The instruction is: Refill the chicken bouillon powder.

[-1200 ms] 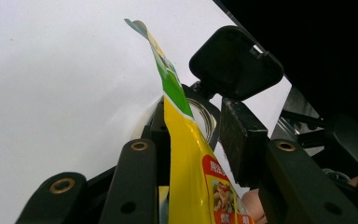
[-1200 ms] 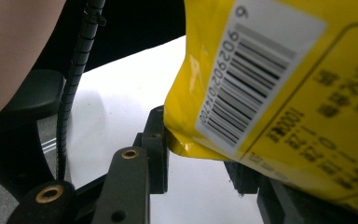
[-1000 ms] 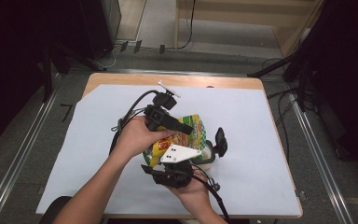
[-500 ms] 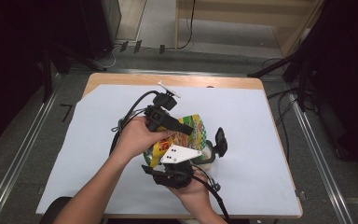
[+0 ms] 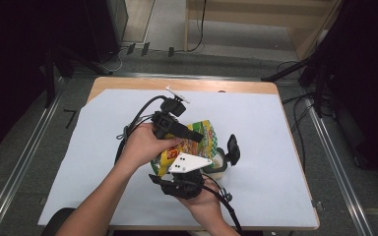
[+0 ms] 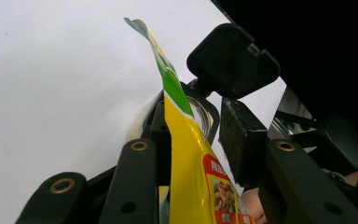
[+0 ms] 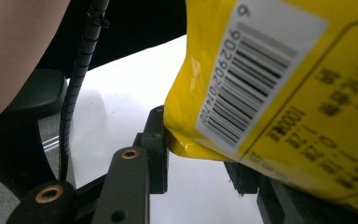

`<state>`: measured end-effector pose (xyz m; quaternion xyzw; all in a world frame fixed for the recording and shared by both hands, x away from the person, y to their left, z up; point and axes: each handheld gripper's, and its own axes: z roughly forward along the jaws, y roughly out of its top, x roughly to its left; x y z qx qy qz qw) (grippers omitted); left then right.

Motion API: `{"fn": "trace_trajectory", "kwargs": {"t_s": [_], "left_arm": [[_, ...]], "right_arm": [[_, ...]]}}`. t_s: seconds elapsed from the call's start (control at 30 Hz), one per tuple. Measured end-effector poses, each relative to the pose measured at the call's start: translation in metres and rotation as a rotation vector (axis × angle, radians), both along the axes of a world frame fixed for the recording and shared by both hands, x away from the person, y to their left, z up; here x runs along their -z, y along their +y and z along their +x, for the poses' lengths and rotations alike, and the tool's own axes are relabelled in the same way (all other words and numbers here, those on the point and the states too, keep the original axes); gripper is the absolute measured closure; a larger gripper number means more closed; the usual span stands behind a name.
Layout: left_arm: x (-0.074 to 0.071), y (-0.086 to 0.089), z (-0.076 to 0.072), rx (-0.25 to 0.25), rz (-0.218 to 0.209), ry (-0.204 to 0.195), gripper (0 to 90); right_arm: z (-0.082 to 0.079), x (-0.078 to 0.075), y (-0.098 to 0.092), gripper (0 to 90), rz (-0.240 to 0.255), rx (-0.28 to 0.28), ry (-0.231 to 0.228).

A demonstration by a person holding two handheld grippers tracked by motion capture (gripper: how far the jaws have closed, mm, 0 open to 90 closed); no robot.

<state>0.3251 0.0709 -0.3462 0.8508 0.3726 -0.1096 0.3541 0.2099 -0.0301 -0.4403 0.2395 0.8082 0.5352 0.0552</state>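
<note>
We see one pale sheet-covered wooden table (image 5: 285, 147), with wide bare room from nine o'clock round to three and toward its far edge. Near the middle lies one glossy yellow-and-green snack bag (image 5: 203, 135), lifted between two grippers. Our left gripper (image 5: 192, 133) has its jaws partly closed on the bag's upper edge. Our right gripper (image 5: 189, 172) has its jaws partly closed, the bag's yellow barcode side between them. At four o'clock of the bag stands one clear jar (image 5: 220, 162), its black flip lid (image 5: 233, 148) open; we cannot tell its contents.
</note>
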Motion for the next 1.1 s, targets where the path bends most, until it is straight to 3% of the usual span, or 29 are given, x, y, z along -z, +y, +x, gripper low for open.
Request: {"fn": "trace_trajectory", "kwargs": {"t_s": [1.1], "left_arm": [[0.0001,-0.0028,-0.0020,0.013,0.002,-0.014,69.0]], "right_arm": [[-0.0015,0.0005,-0.0021,65.9,-0.016,0.006,-0.012]]}}
